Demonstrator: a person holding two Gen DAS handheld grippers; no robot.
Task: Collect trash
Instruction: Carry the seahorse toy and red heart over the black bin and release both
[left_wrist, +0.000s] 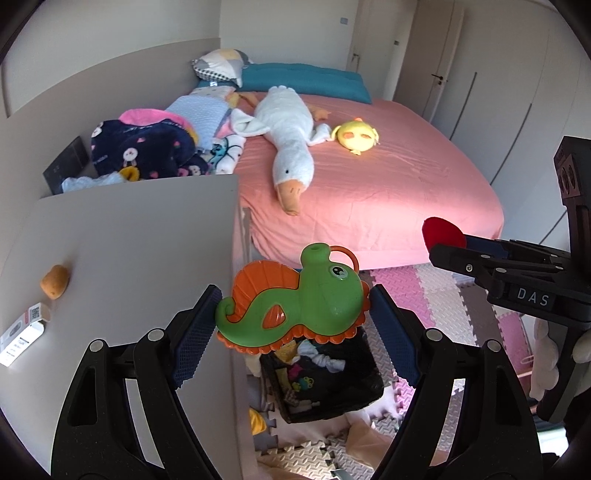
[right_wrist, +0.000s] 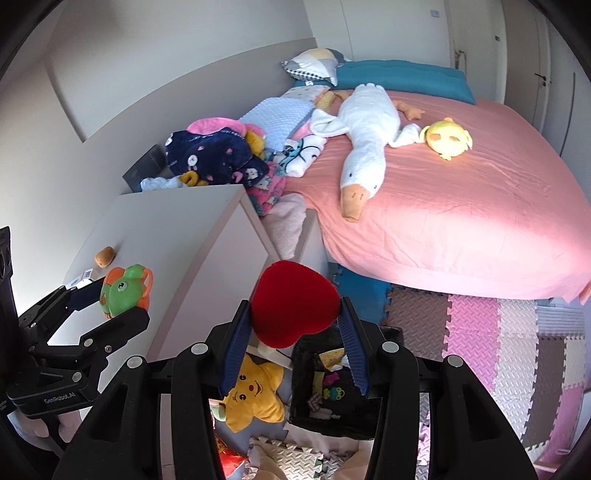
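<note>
Green and orange plastic fills the left gripper (left_wrist: 293, 308): we see its blue pads clamped wide on a seahorse toy (left_wrist: 295, 302), one pad at the curled tail, the other at the head side. The right gripper (right_wrist: 295, 325) is set narrower, its pads pressing a red plush heart (right_wrist: 295, 302) from both sides.

Both held items hang above a black bin (right_wrist: 332, 398) that stands on the foam floor mat (right_wrist: 498, 332). We see mixed small items inside the bin, among them white cloth and a colourful printed piece. A yellow star plush (right_wrist: 255, 398) lies on the mat just beside the bin.

To the left stands a beige cabinet (left_wrist: 129, 258). On its top we note a small brown lump (left_wrist: 54, 281) and a white carton (left_wrist: 22, 332) near the edge.

Beyond lies a bed with a pink sheet (left_wrist: 388, 184), carrying a white goose plush (left_wrist: 291, 144), a yellow chick plush (left_wrist: 356, 136) and a heap of blankets (left_wrist: 147, 147).
</note>
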